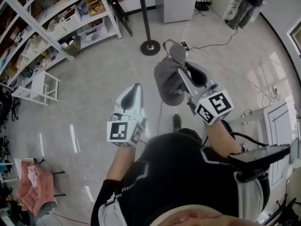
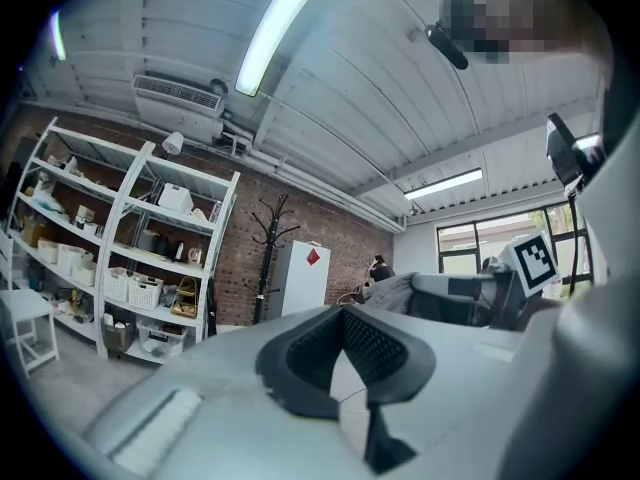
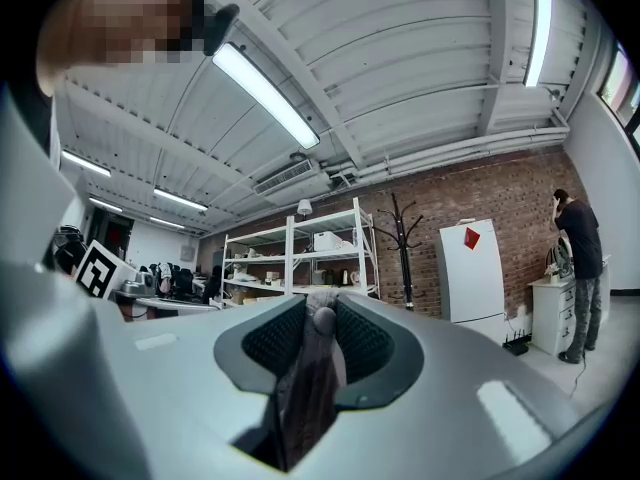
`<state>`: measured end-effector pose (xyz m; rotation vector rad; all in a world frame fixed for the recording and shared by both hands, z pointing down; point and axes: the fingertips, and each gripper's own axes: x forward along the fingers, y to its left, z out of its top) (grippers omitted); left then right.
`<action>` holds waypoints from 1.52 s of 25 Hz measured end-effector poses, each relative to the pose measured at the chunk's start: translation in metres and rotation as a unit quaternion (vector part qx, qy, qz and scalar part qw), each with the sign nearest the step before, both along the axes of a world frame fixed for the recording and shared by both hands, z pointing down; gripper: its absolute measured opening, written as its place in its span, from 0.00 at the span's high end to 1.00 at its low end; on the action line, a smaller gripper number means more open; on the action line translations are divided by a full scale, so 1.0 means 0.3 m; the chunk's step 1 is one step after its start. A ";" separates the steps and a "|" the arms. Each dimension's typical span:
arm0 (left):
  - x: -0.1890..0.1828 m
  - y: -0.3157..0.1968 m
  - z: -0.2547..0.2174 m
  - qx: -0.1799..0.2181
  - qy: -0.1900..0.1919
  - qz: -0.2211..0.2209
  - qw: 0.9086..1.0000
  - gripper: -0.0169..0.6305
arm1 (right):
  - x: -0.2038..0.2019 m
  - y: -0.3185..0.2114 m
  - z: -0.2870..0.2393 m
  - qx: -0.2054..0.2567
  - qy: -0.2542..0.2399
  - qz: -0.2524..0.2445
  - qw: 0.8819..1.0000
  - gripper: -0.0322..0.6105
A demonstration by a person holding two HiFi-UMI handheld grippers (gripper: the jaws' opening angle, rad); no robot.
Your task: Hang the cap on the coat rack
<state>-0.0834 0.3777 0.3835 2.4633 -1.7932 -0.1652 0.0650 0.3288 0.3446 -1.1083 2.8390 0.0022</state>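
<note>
- The right gripper [image 1: 180,71] is clamping its jaws on the grey cap [image 1: 168,81]. In the right gripper view the cap's fabric [image 3: 308,388] is lying pinched between the dark pads [image 3: 265,340].
- The cap is hanging in the air off the right gripper, above the floor [image 1: 94,88] and short of the coat rack [image 1: 146,20].
- The left gripper [image 1: 137,86] is sitting with its jaws together, and nothing is showing between them in the left gripper view [image 2: 345,314].
- The coat rack's round base [image 1: 150,47] is standing on open floor. Bare floor is lying between it and the person on every near side.
- A shelving unit [image 1: 70,13] is closing off the left edge of the room, with its end post coming near the rack's base.
- A white cabinet [image 1: 176,4] is standing just behind the rack, against the brick wall [image 3: 520,198].
- Cables [image 1: 225,69] are trailing across the floor to the right of the base.
- A white stool [image 1: 40,86] is standing off to the left, well apart from the rack.
- A second person [image 1: 249,1] is standing at the far right, near a low white unit [image 3: 545,313].
- A white basket [image 1: 70,19] is sitting on a middle shelf; its contents are too small to tell.
- A yellowish basket [image 1: 95,4] is sitting farther along, and a clear bin [image 1: 91,32] is resting on the bottom shelf.
</note>
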 end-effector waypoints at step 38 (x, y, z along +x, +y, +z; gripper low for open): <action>0.278 -0.754 -0.020 -0.023 -0.040 -0.020 0.999 0.85 | 0.302 -0.756 0.036 -0.011 -0.025 -0.036 0.999 0.79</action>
